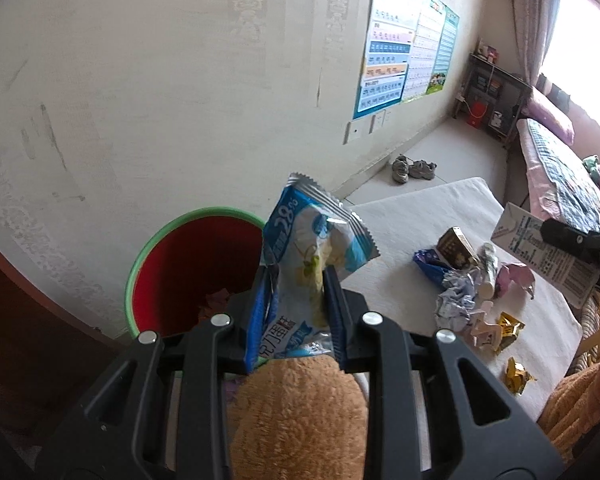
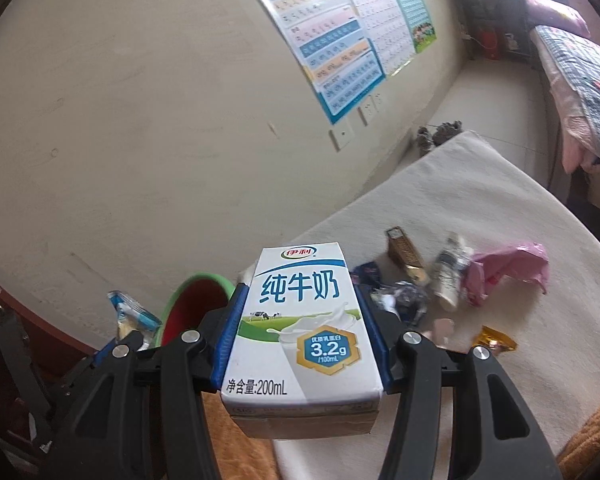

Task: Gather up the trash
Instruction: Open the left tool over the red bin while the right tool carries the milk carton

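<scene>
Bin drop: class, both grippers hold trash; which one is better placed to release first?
Probably the left gripper: its snack wrapper sits beside the bin opening, while the right gripper's milk carton is farther off.

The crinkly blue and white snack packet [image 1: 316, 248] has a silver zigzag edge and big white numbers, and the black left claw [image 1: 296, 312] has blue pads. The round plastic bin [image 1: 188, 264] is red inside with a green rim, and the white milk carton [image 2: 300, 320] has blue letters, a green field with tiny cows and a gold and blue badge. On the cream cloth-covered bench [image 2: 480, 216] lie a pink wrapper [image 2: 508, 268], gold sweet wrappers [image 1: 516, 376] and a brown and gold little box [image 2: 406, 254].
</scene>
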`<state>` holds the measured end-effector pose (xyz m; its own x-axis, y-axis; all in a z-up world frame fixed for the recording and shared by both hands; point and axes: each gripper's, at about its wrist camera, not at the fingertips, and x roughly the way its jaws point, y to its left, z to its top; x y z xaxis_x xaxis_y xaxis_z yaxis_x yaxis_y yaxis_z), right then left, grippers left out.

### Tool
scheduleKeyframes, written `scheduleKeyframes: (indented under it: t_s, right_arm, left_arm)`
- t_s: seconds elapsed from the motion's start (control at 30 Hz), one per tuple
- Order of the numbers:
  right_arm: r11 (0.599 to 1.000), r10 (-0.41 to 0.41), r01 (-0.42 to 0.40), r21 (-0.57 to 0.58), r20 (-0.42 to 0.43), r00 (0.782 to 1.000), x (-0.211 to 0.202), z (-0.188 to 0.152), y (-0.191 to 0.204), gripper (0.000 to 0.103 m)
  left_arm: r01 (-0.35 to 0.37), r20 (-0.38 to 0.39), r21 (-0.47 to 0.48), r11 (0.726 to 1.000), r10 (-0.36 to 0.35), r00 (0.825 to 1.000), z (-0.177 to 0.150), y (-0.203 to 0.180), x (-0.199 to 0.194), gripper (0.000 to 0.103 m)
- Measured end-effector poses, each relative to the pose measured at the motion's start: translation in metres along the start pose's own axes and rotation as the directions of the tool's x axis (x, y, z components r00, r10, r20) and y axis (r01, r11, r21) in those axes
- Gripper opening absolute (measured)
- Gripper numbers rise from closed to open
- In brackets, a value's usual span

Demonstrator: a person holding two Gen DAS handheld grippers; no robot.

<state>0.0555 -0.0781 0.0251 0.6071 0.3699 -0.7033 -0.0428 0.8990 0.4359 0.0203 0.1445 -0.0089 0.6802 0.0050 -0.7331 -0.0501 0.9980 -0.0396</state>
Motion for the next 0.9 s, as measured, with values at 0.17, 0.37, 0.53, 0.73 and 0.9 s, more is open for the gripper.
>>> scheduleKeyframes:
  t_s: [0.17, 0.37, 0.53, 0.73, 0.9]
  right_arm:
    - [0.998, 0.036, -0.037, -0.045, -0.021, 0.999, 0.015, 0.004, 0.028, 0.051]
    - [0.993, 0.069, -0.074, -0.089, -0.056, 0.996, 0.038, 0.004, 0.057, 0.051]
    - [0.989, 0.087, -0.098, -0.115, -0.095, 0.992, 0.054, -0.001, 0.076, 0.051]
    - [0.982, 0.1, -0.125, -0.144, -0.167, 0.981, 0.083, -0.006, 0.1, 0.051]
    - [0.973, 0.12, -0.162, -0.162, -0.239, 0.964, 0.111, -0.008, 0.124, 0.051]
  left_arm:
    - [-0.019, -0.012, -0.033, 0.999, 0.019, 1.0, -0.003, 0.015, 0.006, 0.026]
    - [-0.038, -0.024, -0.066, 0.997, 0.036, 0.999, -0.007, 0.036, 0.009, 0.026]
    - [-0.062, -0.037, -0.087, 0.994, 0.059, 0.998, -0.011, 0.055, 0.014, 0.026]
    - [-0.101, -0.069, -0.113, 0.988, 0.093, 0.993, -0.017, 0.08, 0.031, 0.026]
    - [-0.122, -0.115, -0.144, 0.982, 0.106, 0.988, -0.022, 0.102, 0.051, 0.026]
